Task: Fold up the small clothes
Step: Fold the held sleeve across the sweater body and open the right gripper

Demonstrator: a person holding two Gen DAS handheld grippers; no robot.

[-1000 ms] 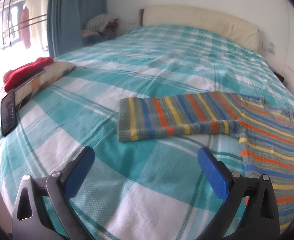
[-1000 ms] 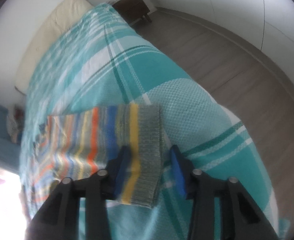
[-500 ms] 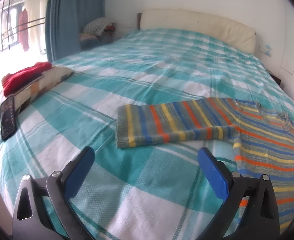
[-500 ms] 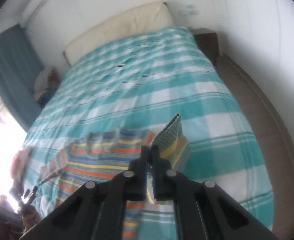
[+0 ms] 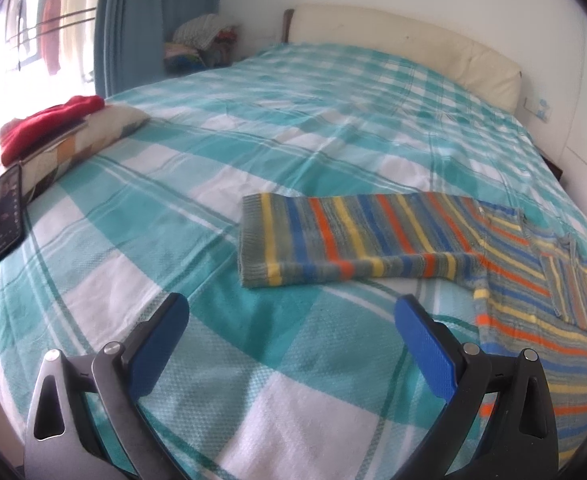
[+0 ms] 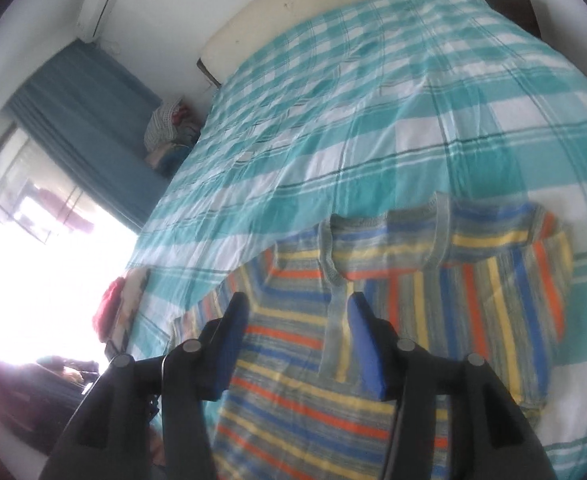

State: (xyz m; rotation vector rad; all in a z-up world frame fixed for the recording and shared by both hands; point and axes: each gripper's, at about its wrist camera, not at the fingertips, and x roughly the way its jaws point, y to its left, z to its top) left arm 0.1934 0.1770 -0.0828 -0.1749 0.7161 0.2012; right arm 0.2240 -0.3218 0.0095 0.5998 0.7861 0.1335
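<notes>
Left wrist view: left gripper [image 5: 289, 320], fingers spread and empty, above the bed [image 5: 293, 140] near the striped sweater [image 5: 353, 240]. Right gripper [image 6: 299, 320], fingers parted, holds nothing over the sweater's folded sleeve.

Right gripper [image 6: 299, 334] was clamped on the sweater [image 6: 373, 320] sleeve cuff [image 6: 337, 332], lifting it; now jaws apart, sleeve folded flat across the body. Left view closer to bed.

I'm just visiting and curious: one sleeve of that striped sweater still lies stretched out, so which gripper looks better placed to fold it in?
Probably the left gripper. It is open, and the outstretched sleeve of the striped sweater lies just ahead of it. The right gripper, also open, hovers over the sweater's body.
</notes>
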